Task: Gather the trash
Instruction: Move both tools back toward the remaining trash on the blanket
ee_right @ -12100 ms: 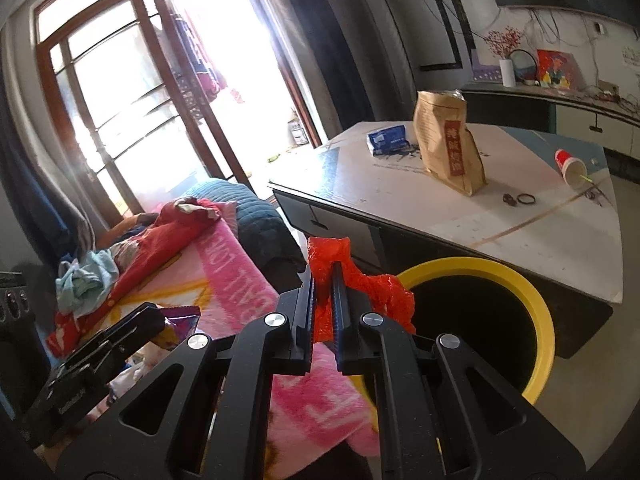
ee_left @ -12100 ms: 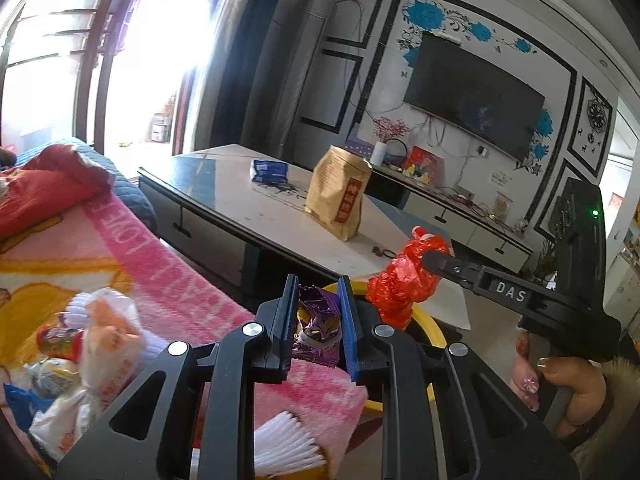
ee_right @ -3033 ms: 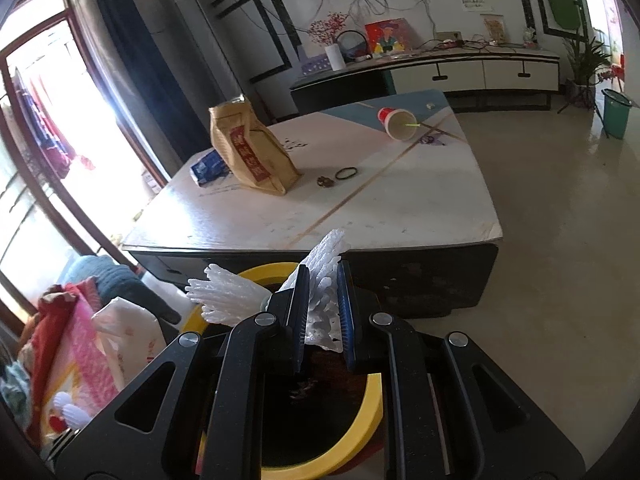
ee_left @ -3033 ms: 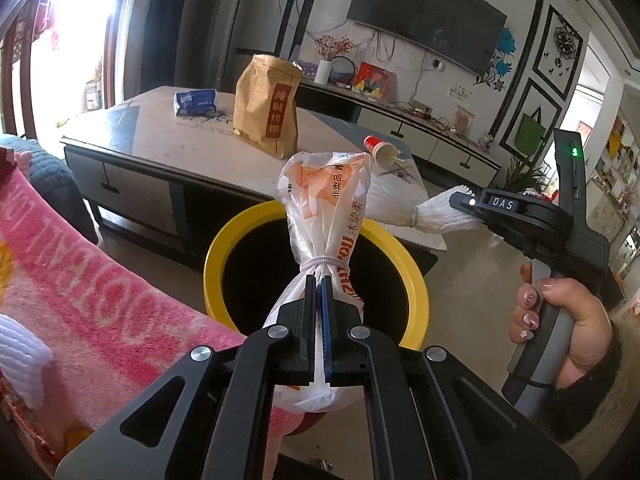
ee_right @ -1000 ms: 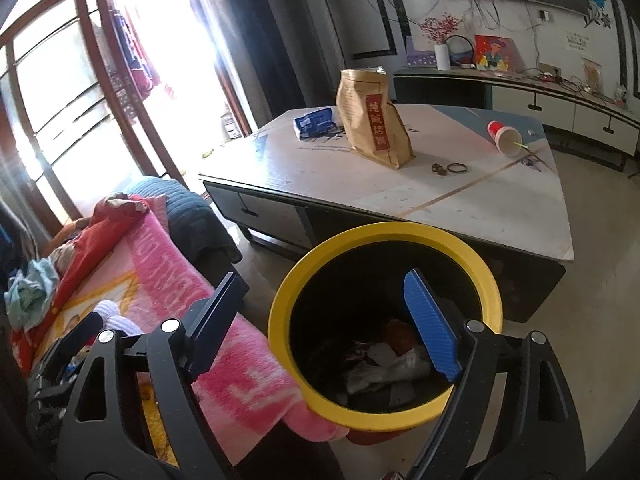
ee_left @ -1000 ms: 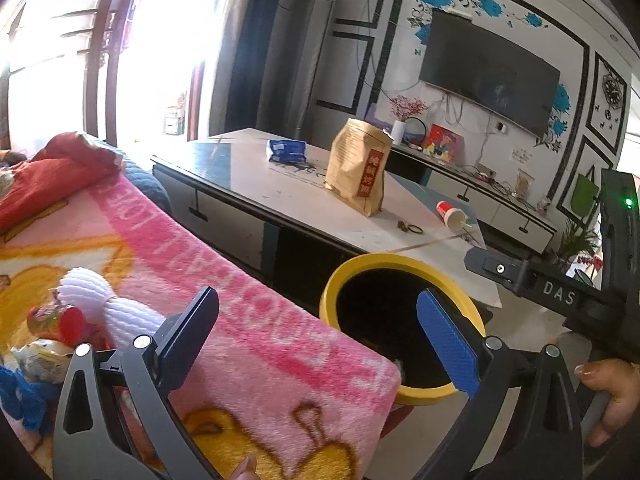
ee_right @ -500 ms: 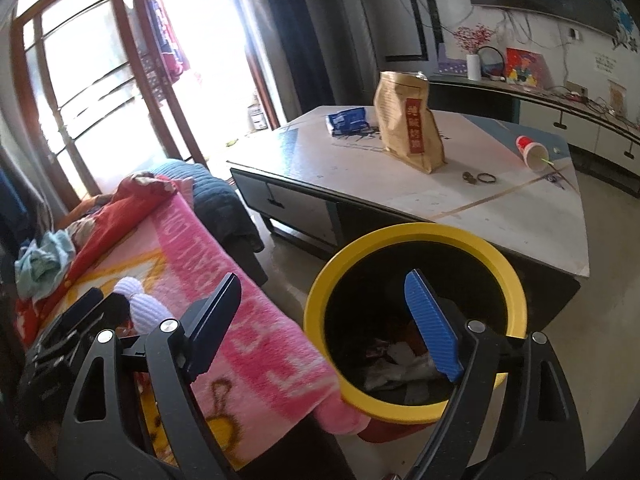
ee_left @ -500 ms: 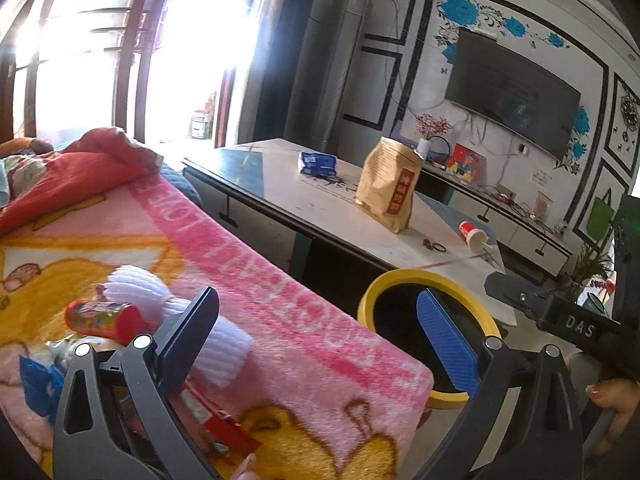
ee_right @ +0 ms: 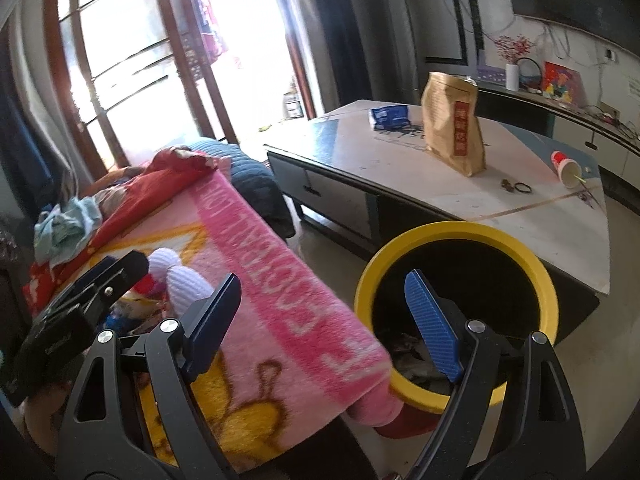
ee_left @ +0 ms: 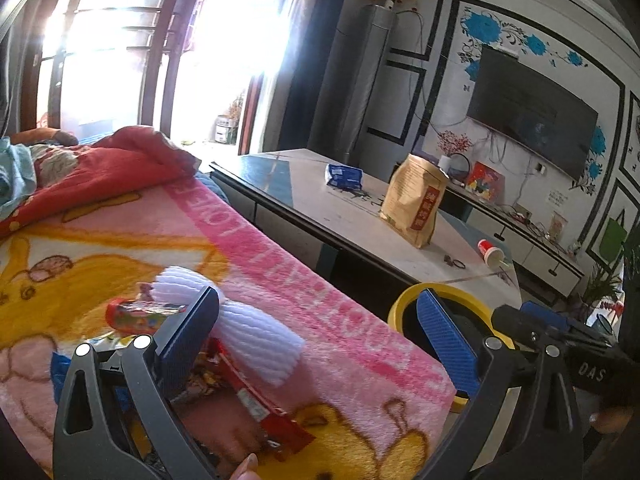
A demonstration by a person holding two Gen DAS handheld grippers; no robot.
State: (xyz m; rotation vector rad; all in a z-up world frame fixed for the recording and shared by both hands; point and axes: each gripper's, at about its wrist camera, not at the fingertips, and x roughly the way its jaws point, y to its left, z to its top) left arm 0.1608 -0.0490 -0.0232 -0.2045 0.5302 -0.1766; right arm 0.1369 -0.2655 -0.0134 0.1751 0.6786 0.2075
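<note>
A small pile of trash lies on the pink blanket [ee_left: 320,292]: a white foam fruit net [ee_left: 256,332], a red snack tube [ee_left: 140,316] and a red wrapper [ee_left: 264,412]. My left gripper [ee_left: 316,336] is open and empty, its left finger just over the pile. The yellow-rimmed bin [ee_right: 456,240] stands beside the blanket's edge, with trash inside. My right gripper [ee_right: 324,320] is open and empty, above the blanket edge and the bin. The foam net [ee_right: 180,280] also shows in the right wrist view, beside the left gripper's body [ee_right: 80,304].
A low coffee table [ee_right: 520,208] behind the bin carries a brown paper bag [ee_right: 452,132], a blue packet [ee_right: 388,116] and a tipped red cup [ee_right: 564,168]. Red clothes [ee_left: 100,168] lie at the blanket's far end. A TV cabinet [ee_left: 536,240] lines the wall.
Both grippers held trash over the bin, then opened empty. In the last second both have swung left from the bin toward the blanket; the left now reaches the trash pile.
</note>
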